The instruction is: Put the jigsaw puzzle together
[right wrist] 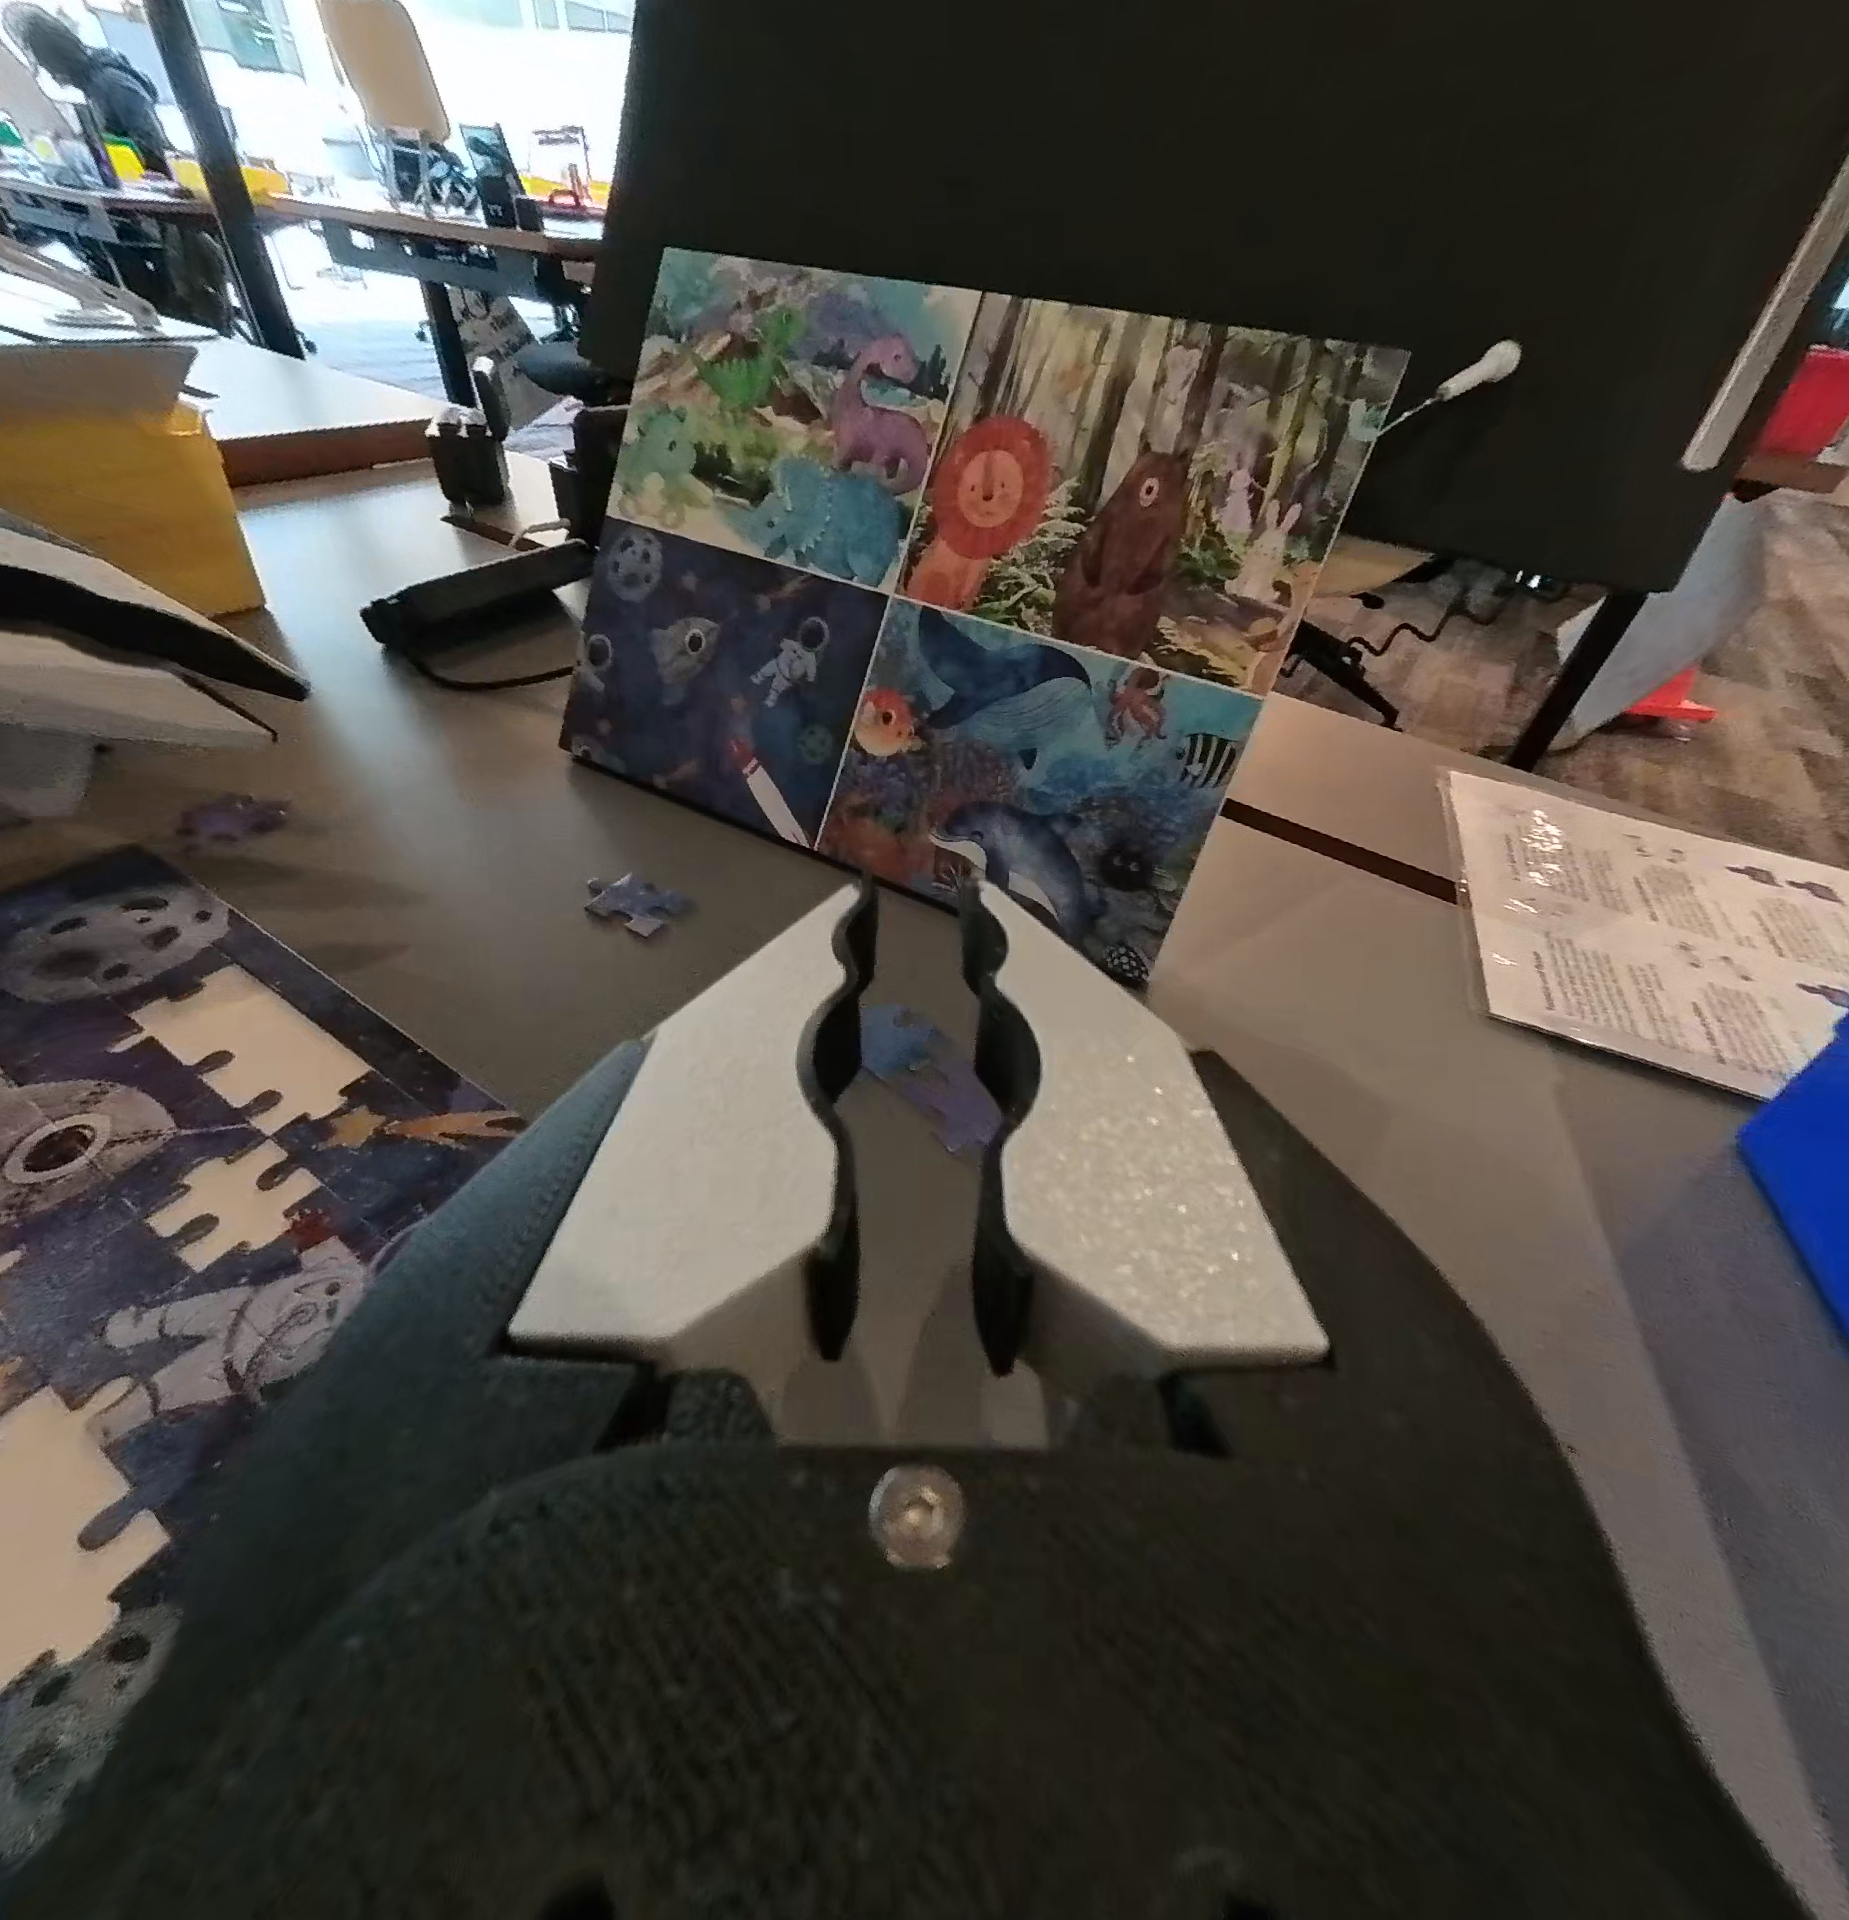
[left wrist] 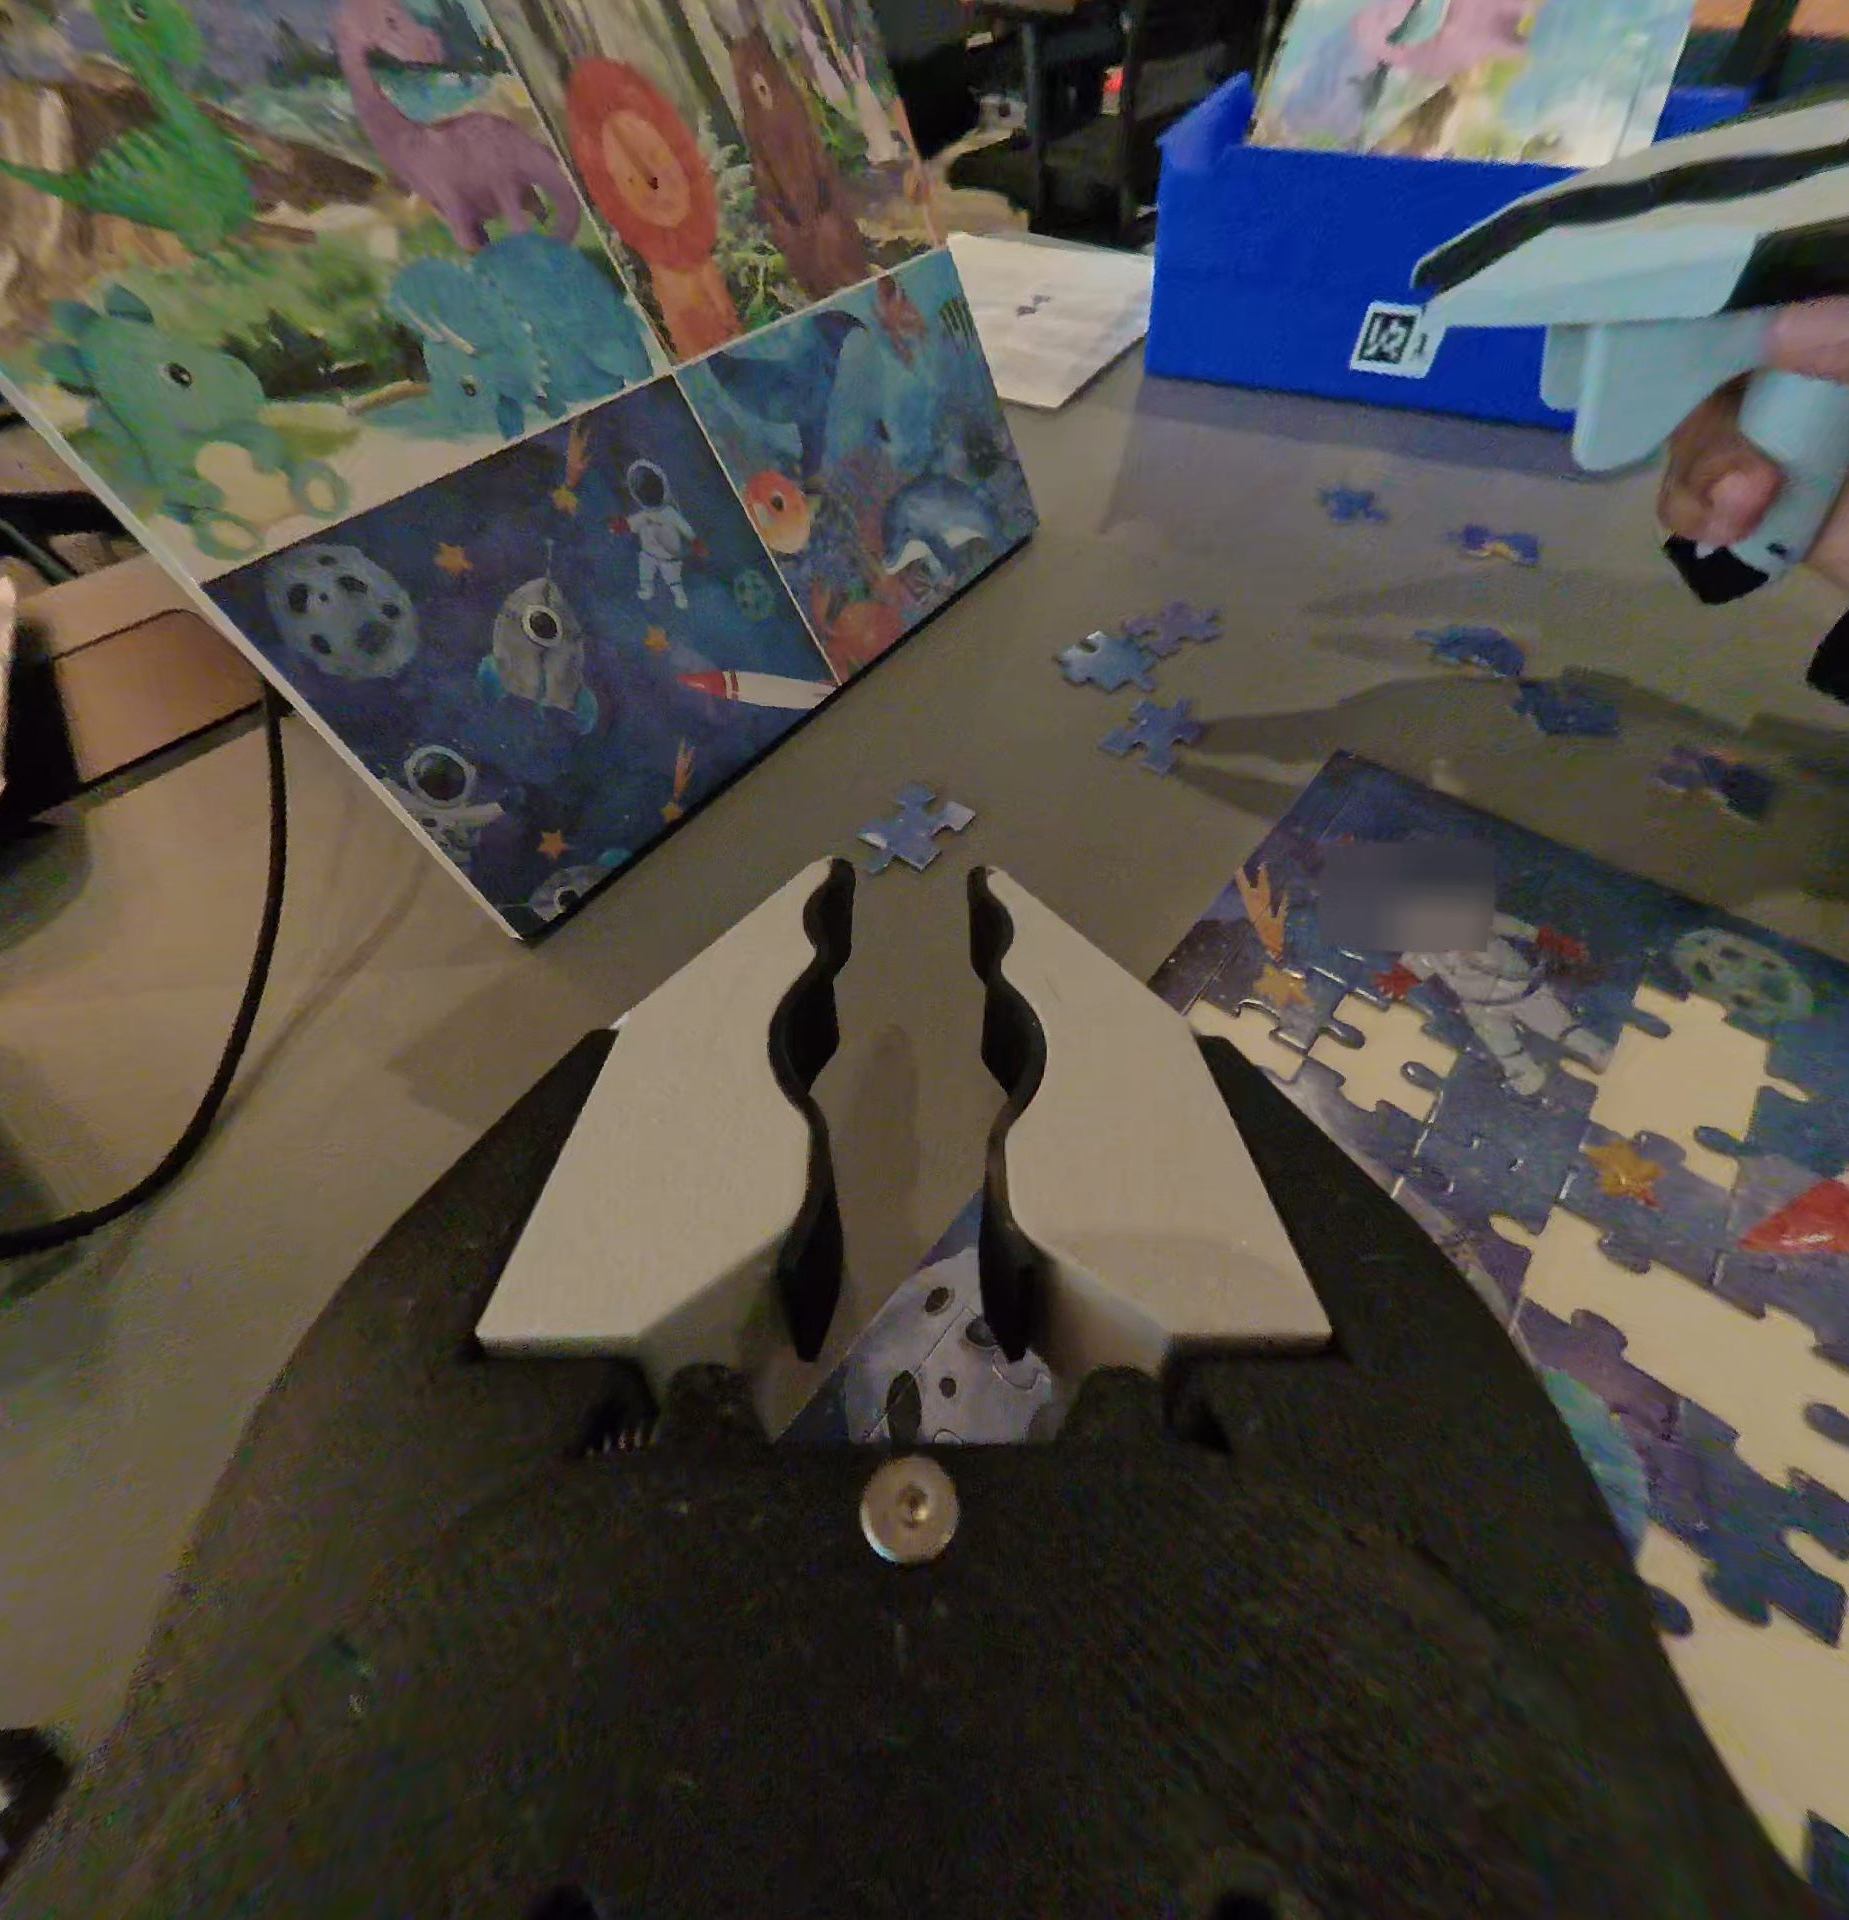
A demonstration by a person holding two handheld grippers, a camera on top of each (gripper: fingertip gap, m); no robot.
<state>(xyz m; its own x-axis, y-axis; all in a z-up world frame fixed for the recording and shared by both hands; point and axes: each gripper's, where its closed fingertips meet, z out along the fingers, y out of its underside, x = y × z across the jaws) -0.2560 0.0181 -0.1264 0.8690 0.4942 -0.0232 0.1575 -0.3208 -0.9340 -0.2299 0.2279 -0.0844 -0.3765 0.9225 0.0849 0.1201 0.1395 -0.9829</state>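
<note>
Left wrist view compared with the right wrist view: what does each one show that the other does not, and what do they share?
Only the left wrist view shows the person's hand holding the right hand-held gripper, and the blue plastic bin's white tag.

Only the right wrist view shows the yellow box and the distant office desks.

Both show the grey table, the upright four-scene picture board, the half-built space jigsaw puzzle, loose blue pieces and the printed sheet.
</note>
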